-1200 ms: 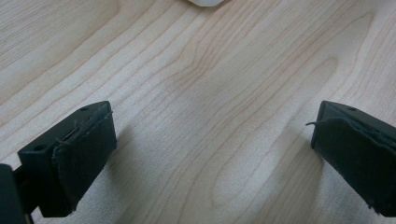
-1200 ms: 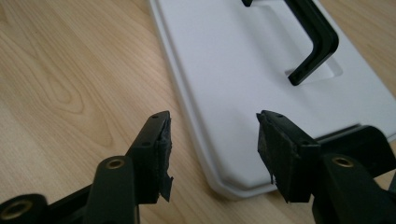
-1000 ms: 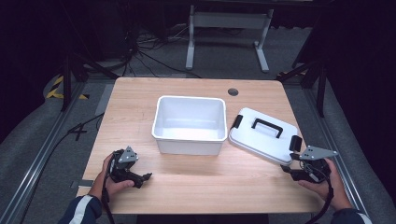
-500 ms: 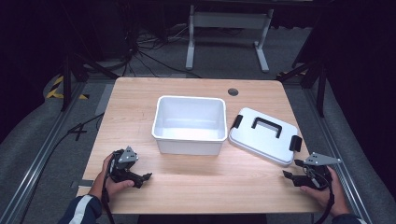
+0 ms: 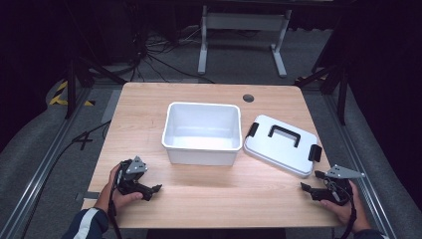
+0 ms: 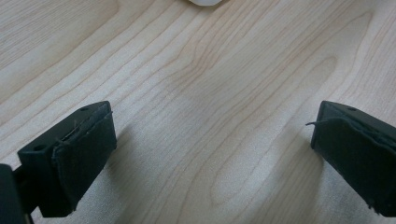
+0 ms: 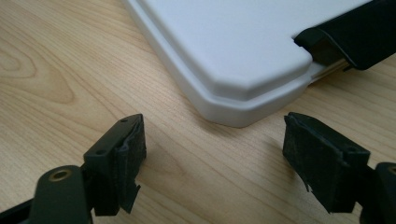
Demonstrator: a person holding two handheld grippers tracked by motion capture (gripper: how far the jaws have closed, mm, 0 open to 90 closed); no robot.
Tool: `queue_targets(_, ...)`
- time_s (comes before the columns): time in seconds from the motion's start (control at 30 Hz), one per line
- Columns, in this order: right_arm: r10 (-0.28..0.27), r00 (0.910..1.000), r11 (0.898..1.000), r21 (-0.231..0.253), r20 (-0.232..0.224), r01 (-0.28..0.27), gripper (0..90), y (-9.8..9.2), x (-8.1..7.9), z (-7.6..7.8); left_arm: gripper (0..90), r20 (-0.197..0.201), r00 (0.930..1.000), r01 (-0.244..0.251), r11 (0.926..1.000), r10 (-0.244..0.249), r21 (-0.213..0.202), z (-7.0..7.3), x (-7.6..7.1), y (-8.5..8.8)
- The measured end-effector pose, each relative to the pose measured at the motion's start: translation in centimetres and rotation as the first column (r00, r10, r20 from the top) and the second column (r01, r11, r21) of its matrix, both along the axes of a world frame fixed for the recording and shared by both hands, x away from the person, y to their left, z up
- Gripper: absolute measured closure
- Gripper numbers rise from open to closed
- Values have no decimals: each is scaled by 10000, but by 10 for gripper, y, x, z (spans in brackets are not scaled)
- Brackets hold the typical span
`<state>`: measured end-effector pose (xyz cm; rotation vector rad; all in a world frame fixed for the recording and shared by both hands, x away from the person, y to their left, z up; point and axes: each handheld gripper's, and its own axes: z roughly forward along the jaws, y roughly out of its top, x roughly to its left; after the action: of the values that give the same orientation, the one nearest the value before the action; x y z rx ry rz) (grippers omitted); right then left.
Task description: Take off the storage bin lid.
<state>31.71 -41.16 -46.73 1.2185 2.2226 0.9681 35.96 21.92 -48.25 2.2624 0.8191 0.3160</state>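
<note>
Your left gripper point(image 5: 155, 189) rests at seven o'clock on the wooden table point(image 5: 224, 196), jaws spread wide and holding nothing. Your right gripper point(image 5: 305, 187) sits at five o'clock, jaws also wide, near the corner of the white lid point(image 5: 281, 147). That lid lies just beside the empty white bin point(image 5: 201, 132) at the table's centre, on its three o'clock side.

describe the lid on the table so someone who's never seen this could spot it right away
On the light wooden table, look right of the open white plastic bin. The flat white rectangular lid lies there at an angle, set apart by its black top handle and black end clips.
</note>
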Motion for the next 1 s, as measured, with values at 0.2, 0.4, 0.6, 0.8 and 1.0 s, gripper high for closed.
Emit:
queue_targets(0.2, -10, 10000, 10000, 15, 29, 10, 215, 0, 0, 0, 5, 23, 10000, -1, 10000, 1, 2, 0, 0, 0)
queue_targets(0.4, -7, 10000, 10000, 12, 31, 7, 215, 0, 0, 0, 6, 1, 10000, -8, 10000, 8, -12, 0, 0, 0)
queue_targets(0.6, -7, 10000, 10000, 12, 31, 7, 215, 0, 0, 0, 5, -17, 10000, 8, 10000, -9, -14, 0, 0, 0)
queue_targets(0.8, 0, 10000, 10000, 14, 30, 0, 215, 0, 0, 0, 5, -12, 10000, 9, 10000, -9, 0, 0, 0, 0)
queue_targets(1.0, 1, 10000, 10000, 14, 29, -1, 215, 0, 0, 0, 5, -15, 10000, 9, 10000, -9, 2, 0, 0, 0)
